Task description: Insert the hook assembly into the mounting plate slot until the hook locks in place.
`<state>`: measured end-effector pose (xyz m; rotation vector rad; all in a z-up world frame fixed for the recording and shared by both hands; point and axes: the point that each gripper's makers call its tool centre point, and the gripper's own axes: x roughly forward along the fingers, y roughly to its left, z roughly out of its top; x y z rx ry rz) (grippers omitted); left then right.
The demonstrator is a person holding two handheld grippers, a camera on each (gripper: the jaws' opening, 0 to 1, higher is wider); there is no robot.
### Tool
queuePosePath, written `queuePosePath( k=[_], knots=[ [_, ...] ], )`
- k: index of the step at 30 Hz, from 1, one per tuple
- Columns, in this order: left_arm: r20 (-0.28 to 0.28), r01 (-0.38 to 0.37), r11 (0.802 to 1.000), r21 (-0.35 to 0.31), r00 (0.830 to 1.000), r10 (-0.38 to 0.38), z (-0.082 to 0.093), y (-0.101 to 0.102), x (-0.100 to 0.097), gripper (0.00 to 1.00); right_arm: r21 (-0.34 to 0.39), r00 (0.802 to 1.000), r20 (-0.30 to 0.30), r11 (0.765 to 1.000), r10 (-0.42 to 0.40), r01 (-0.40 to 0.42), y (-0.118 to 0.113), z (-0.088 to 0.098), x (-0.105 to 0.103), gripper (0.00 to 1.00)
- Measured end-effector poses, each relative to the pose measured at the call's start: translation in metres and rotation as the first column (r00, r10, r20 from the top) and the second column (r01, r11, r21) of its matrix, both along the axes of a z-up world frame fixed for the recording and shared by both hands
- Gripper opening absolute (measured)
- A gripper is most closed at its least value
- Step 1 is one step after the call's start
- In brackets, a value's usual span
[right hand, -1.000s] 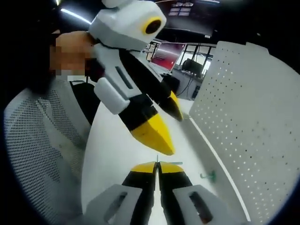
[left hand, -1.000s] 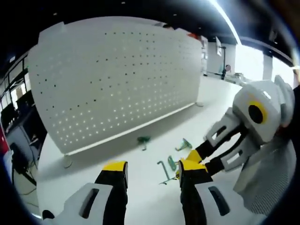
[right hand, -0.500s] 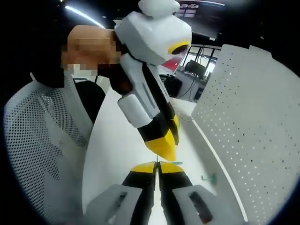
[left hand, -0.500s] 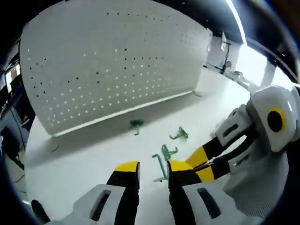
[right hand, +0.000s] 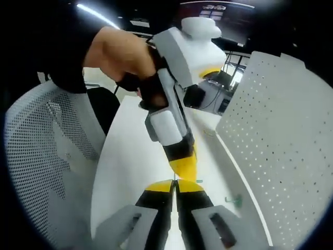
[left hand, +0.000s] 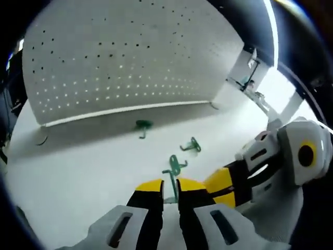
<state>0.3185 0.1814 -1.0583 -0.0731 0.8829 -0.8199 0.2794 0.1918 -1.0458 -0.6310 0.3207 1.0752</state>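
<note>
A green hook (left hand: 173,167) stands on the white table (left hand: 78,161), its stem running down between the yellow tips of my left gripper (left hand: 170,187), which are closed in on it. My right gripper (left hand: 221,181) reaches in from the right, its tips partly hidden behind the left jaw. In the right gripper view my right gripper (right hand: 175,183) is shut, with a sliver of the green hook (right hand: 193,180) at its tips. The left gripper (right hand: 186,166) points down just above them. The white perforated mounting plate (left hand: 130,57) stands upright beyond, also seen as the plate (right hand: 281,130) at the right.
Two more green hooks lie on the table: one (left hand: 141,125) near the plate's foot, one (left hand: 191,146) further right. A loose hook (right hand: 233,199) lies by the plate. A white mesh chair back (right hand: 41,156) is at the left. A hand (right hand: 119,57) holds the left gripper.
My left gripper has come down over the hook and its jaws have narrowed from wide open to closed around the stem. The right gripper has stayed shut.
</note>
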Motion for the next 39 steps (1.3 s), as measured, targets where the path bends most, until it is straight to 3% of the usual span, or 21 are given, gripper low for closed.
queuePosePath(
  k=[18, 30, 34, 39],
  knots=[
    [-0.045, -0.019, 0.997, -0.068, 0.999, 0.016, -0.004, -0.006, -0.001, 0.04, -0.005, 1.0, 0.012, 1.0, 0.029, -0.029, 0.004, 0.001, -0.004, 0.0],
    [0.022, -0.005, 0.995, -0.098, 1.0, 0.008, 0.003, -0.004, 0.0, 0.02, 0.007, 1.0, 0.005, 1.0, 0.021, -0.021, 0.006, 0.002, -0.005, 0.01],
    [0.04, -0.021, 0.993, -0.114, 0.999, 0.026, 0.005, 0.0, 0.002, 0.02, 0.045, 1.0, -0.028, 0.999, -0.005, 0.006, 0.004, 0.006, -0.003, 0.03],
    [0.094, -0.03, 0.989, -0.143, 0.995, 0.044, 0.013, 0.003, 0.007, 0.02, 0.134, 0.99, -0.119, 0.986, -0.078, 0.094, -0.005, 0.014, 0.004, 0.04]
  ],
)
